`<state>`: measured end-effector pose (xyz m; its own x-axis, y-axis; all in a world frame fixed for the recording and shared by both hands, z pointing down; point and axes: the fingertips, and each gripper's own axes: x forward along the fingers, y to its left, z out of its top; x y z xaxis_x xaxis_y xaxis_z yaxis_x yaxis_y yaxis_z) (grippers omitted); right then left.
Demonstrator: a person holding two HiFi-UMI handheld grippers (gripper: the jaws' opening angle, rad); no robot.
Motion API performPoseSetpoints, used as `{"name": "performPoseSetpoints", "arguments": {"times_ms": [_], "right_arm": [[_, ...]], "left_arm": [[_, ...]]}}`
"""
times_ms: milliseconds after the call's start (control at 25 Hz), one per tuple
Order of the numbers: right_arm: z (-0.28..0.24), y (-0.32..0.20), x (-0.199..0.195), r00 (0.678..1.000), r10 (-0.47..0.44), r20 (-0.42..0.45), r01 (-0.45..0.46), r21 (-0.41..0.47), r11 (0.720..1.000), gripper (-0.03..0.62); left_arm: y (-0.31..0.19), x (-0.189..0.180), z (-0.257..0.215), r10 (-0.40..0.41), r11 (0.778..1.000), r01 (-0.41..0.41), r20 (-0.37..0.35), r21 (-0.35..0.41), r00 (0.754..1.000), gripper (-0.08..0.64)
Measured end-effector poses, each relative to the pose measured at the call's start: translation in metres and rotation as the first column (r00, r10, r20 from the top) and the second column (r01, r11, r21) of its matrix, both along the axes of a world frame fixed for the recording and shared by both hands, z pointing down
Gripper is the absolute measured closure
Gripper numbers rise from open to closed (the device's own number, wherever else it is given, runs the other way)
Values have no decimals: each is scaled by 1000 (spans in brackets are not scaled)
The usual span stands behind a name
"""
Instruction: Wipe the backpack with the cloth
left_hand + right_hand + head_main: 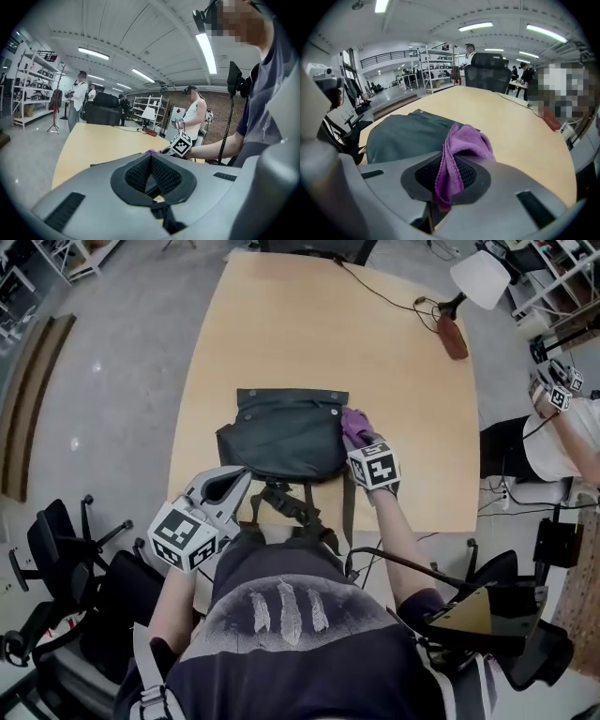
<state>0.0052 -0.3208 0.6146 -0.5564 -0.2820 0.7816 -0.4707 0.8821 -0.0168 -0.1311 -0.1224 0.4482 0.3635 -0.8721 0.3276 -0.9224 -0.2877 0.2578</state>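
A dark grey-green backpack (pixel 286 435) lies flat on the wooden table (pixel 281 324), its straps (pixel 286 502) trailing toward the near edge. My right gripper (pixel 359 439) is shut on a purple cloth (pixel 354 423) at the backpack's right edge. In the right gripper view the cloth (pixel 464 140) is pinched between the pads and drapes over them, beside the backpack (pixel 408 133). My left gripper (pixel 239 476) sits at the backpack's near left corner. Its pads meet at the tips (pixel 151 157), and I cannot tell whether fabric is caught between them.
A white lamp (pixel 481 277) and a brown object (pixel 452 337) with a cable stand at the table's far right. Office chairs stand at the left (pixel 56 549) and right (pixel 506 615). Another person (pixel 562 427) holding grippers is off the table's right side.
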Motion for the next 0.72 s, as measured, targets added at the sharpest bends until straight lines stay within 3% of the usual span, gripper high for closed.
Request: {"name": "performPoseSetpoints", "arguments": {"times_ms": [200, 400, 640, 720], "right_arm": [[1, 29, -24, 993, -35, -114, 35, 1, 999, 561], [1, 61, -56, 986, -104, -132, 96, -66, 993, 561], [4, 119, -101, 940, -298, -165, 275, -152, 949, 561], [3, 136, -115, 932, -338, -133, 307, -209, 929, 561]], "left_arm": [[-7, -53, 9, 19, 1000, -19, -32, -4, 999, 554], [-12, -76, 19, 42, 999, -42, -56, -6, 998, 554], [-9, -85, 23, 49, 999, -49, -93, 10, 994, 554], [-8, -91, 23, 47, 999, -45, -97, 14, 994, 554]]}}
